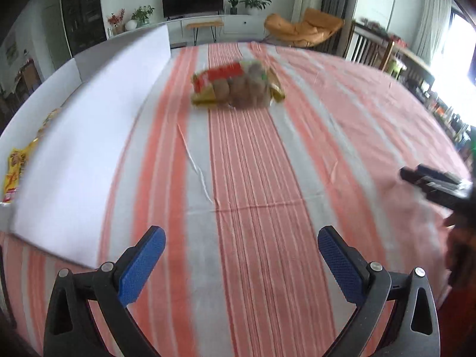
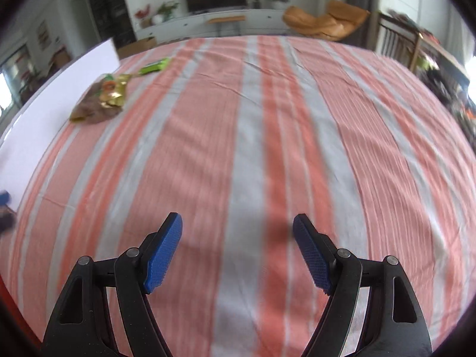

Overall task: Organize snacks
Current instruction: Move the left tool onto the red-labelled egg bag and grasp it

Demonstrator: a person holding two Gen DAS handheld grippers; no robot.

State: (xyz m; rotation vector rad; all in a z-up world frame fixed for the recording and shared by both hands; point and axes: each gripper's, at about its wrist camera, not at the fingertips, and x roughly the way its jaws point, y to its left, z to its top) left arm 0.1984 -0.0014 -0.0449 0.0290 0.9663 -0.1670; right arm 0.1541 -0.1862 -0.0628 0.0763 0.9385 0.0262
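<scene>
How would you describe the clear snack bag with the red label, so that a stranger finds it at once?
Start from the striped cloth that covers the table. Ahead of the left gripper, right of the white box, one snack bag lies alone. It is clear, shows brown round pieces, and has a red label; the packet in the box is yellow.

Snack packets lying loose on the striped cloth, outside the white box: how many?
2: a brown cookie bag mid-cloth near the white box, and a green packet just beyond it. Blur may hide others.
</scene>
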